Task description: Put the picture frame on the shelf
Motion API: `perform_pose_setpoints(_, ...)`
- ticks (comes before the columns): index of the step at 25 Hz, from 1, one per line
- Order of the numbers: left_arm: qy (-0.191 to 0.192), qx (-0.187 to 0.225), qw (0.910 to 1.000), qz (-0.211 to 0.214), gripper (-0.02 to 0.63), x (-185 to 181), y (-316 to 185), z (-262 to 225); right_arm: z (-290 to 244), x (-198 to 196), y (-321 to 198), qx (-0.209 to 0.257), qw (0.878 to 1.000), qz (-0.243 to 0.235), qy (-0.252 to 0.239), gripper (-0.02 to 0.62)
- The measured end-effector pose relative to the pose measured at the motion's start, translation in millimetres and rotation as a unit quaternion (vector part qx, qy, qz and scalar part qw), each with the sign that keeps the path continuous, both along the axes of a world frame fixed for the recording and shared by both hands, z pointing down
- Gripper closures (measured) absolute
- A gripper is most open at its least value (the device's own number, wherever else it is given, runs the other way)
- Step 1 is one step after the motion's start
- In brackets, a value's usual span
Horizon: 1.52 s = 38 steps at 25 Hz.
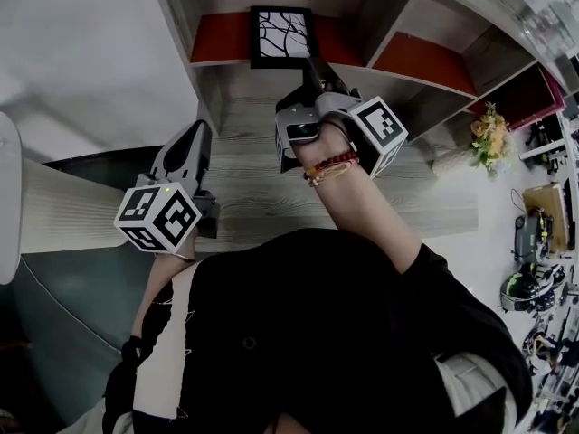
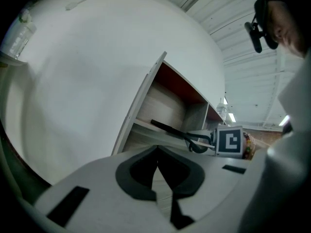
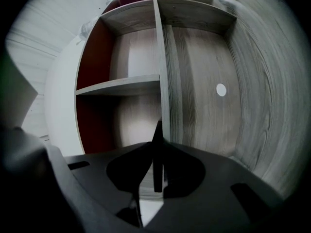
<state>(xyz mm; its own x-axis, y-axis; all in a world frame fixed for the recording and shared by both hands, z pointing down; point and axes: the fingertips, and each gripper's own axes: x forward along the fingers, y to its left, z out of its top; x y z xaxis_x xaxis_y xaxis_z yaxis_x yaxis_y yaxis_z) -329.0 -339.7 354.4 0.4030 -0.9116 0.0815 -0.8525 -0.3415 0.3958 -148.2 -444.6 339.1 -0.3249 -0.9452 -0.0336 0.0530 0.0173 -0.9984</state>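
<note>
At the lower left of the head view my left gripper (image 1: 194, 134) hangs in front of the shelf (image 1: 237, 98) with its fingers pressed together on nothing, which its own view confirms. Its cube (image 1: 158, 215) carries only black-and-white square markers. At top centre the picture frame (image 1: 283, 36), black-edged with a white print of dark branches, sits at the mouth of a red-backed compartment. I can't tell whether it rests on the board. Just below it, my right gripper (image 1: 312, 66) pinches the frame's lower edge, and the right gripper view shows the frame edge-on (image 3: 156, 159) between the fingers. A bunch of flowers (image 1: 488, 134) stands at far right.
</note>
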Motion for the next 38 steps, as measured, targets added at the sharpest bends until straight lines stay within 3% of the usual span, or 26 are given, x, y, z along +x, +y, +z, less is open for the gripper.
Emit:
perform_pose_setpoints(20,0.008,-0.014,0.9999,0.003,0.594,-0.4,-4.3,8.4,-8.7,-17.9,1.3,0.023,0.999,-0.024,0.021,0.525)
perform_pose_setpoints(31,0.011,-0.017,0.9998,0.002,0.594,-0.7,1.0,10.7,-17.8,-26.2,6.5,0.055,0.996,-0.054,0.034,0.465)
perform_pose_setpoints(38,0.011,-0.017,0.9998,0.002,0.594,-1.1,3.2,11.5,-12.5,-22.2,9.1,0.064,0.996,-0.058,0.039,0.459)
